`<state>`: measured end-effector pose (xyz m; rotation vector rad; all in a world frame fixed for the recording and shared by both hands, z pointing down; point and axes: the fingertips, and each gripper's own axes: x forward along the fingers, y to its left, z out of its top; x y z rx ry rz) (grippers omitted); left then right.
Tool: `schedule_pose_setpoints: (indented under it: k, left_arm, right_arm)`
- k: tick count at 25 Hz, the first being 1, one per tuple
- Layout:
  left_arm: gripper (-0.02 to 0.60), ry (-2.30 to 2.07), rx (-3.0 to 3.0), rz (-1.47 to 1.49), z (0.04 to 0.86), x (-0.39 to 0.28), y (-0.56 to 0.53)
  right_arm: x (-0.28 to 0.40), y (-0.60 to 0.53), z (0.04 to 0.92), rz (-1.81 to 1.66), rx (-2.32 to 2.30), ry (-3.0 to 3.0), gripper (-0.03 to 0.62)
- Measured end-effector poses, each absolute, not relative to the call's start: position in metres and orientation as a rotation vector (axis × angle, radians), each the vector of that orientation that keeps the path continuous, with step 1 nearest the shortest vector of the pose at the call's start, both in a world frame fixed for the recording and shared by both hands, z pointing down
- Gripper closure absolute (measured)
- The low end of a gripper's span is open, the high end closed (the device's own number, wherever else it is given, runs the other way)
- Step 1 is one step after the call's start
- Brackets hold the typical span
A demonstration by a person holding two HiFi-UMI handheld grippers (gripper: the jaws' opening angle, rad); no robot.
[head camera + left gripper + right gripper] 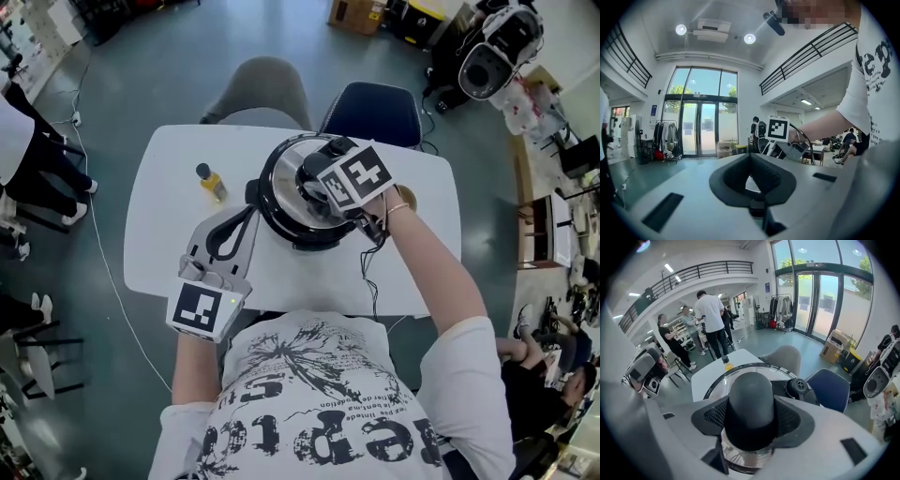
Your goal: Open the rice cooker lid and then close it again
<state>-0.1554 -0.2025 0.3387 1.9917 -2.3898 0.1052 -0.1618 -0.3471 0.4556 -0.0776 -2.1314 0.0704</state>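
The rice cooker (305, 234) stood in the middle of the white bench (164, 239), straight in front of the person. Its glass lid (284, 187) with a steel rim lay over the pot. No view showed whether the lid sat fully down or was raised a little.

The right gripper (317, 180) came in from the person's right and pointed steeply down at the lid. In the right gripper view its fingers (794, 420) were clenched on either side of the black lid knob (751, 397), which filled the gap between them. A smaller black steam-vent cap (798, 387) stood on the lid just beyond the knob, on the side toward the blue chair (370, 111).

The left gripper (246, 216) lay level and low over the bench, to the left of the cooker. Its tips were just beside the cooker's dark side handle (253, 193), but I could not tell whether they touched it. In the left gripper view its fingers (729, 180) met at the tips and grasped nothing, with only a pale sliver of surface showing through the loop behind them.

A small yellow bottle (212, 182) with a dark cap stood on the bench to the left of the cooker, apart from it. A thin black cable (371, 272) ran from the right gripper across the bench toward the person. A grey chair (267, 84) stood beside the blue one at the far edge of the bench.
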Motion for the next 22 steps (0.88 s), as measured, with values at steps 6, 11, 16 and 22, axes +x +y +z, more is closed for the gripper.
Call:
schedule_pose_setpoints:
  k: [6,11,16,22]
  left_arm:
    - [0.568,-2.382,2.043,0.137,0.333,-0.142,-0.210]
    - [0.568,-2.358,2.081,0.145,0.332,-0.126,-0.210]
    - [0.568,-2.317,2.102,0.154,0.337,-0.097,-0.222]
    - [0.568,-2.275,2.139,0.164,0.351,-0.044,-0.234]
  right_arm:
    - [-0.144,-0.357,0.436,0.048,-0.032,-2.180,0.303]
    - [-0.117,-0.356,0.431,0.063,-0.023,-2.200,0.303]
    - [-0.073,-0.370,0.430,0.087,0.004,-2.211,0.303]
    - [-0.016,-0.378,0.446,0.095,0.021,-2.182,0.303]
